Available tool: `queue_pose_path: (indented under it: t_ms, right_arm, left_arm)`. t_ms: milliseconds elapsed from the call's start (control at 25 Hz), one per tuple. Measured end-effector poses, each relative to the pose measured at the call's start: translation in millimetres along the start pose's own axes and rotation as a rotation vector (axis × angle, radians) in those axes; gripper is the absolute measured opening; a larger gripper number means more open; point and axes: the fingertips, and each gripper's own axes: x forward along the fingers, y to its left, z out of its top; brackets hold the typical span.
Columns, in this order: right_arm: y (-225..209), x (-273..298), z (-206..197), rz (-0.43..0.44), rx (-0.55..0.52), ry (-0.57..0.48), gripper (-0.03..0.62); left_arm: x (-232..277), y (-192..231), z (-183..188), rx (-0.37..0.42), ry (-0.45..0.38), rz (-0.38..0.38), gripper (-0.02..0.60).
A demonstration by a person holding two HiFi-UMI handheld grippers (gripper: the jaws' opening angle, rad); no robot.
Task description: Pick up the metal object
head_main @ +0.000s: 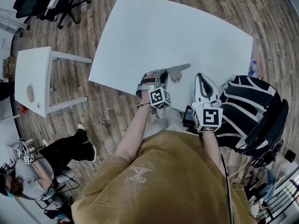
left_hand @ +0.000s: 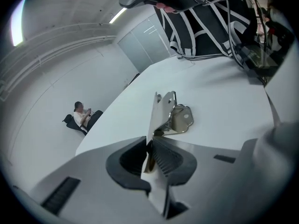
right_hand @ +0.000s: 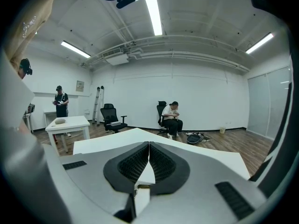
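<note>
Seen from above the head, a person in a mustard shirt stands at the near edge of a white table [head_main: 154, 27] with a gripper in each hand. The left gripper [head_main: 162, 78] points to 12 o'clock. At its tip, over the table's near edge, is the metal object [head_main: 177, 70], a flat plate with a sprung clip. The right gripper [head_main: 202, 80] sits just beside it at 2 o'clock, and a striped bag [head_main: 252, 106] lies at 3 o'clock. In the left gripper view, the tongs are clamped narrow on the plate's lower edge. The plate stands upright, clip toward 2 o'clock, and I cannot tell whether it clears the tabletop. In the right gripper view, the tongs are pressed together on nothing, facing a seated person [right_hand: 173, 118] at 12 o'clock. I judge the lift wants a steady squeeze and a straight rise, because so thin a bite could let the plate pivot.
</note>
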Motion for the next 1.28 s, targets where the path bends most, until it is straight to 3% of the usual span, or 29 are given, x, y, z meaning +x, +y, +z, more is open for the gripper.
queue_pose_path:
  t_ms: [360,1280]
  right_arm:
    - [-0.5,1.0,2.5,0.004,0.008,-0.009,0.009]
    - [0.6,3.5,3.7,-0.012,0.003,-0.006,0.009]
  left_arm:
    - [5.7,6.8,2.6,0.026,0.010,-0.041,0.017]
    - [-7.8,8.7,3.1,-0.155,-0.030,-0.101,0.009]
